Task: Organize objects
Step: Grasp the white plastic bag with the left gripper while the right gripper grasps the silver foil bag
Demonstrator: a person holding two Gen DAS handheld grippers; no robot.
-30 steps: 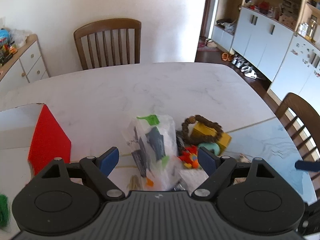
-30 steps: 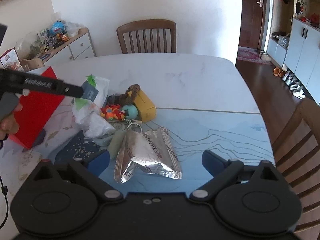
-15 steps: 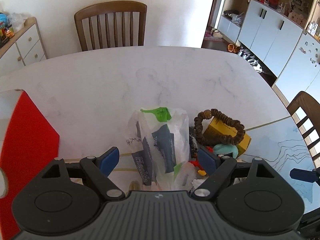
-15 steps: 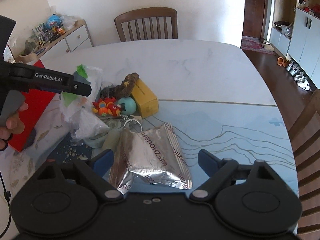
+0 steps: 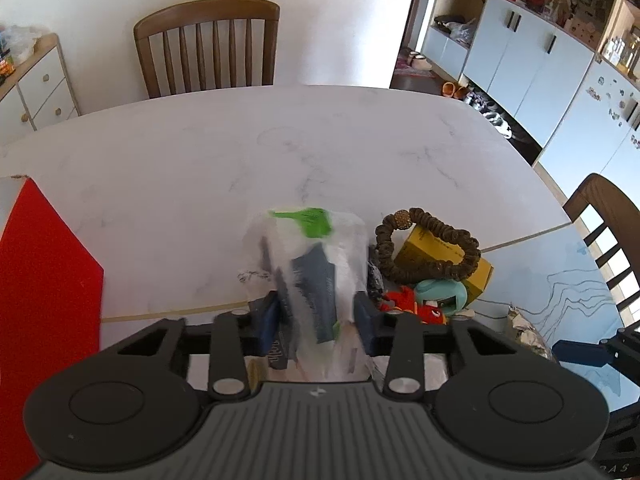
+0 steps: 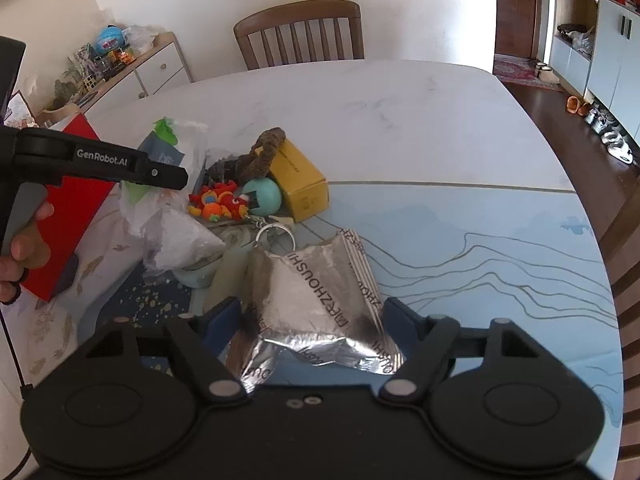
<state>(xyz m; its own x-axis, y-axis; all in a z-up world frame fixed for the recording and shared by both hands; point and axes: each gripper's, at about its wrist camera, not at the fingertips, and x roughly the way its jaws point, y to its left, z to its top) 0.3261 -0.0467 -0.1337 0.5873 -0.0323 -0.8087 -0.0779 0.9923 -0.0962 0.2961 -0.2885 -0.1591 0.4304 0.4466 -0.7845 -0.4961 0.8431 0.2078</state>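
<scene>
The far half of the desk (image 5: 280, 152) is bare marble, rimmed by two chairs, giving me room ahead. My left tool (image 5: 316, 318) has closed its blue pads on the clear plastic bag (image 5: 316, 264), which stands beside the bead bracelet (image 5: 424, 246) and yellow box (image 5: 478, 274). My right tool (image 6: 310, 322) sits low and half open around the foil pouch (image 6: 316, 300); I cannot tell if it touches. Only the right view shows my hand (image 6: 16, 252) and the key ring (image 6: 276, 236).
</scene>
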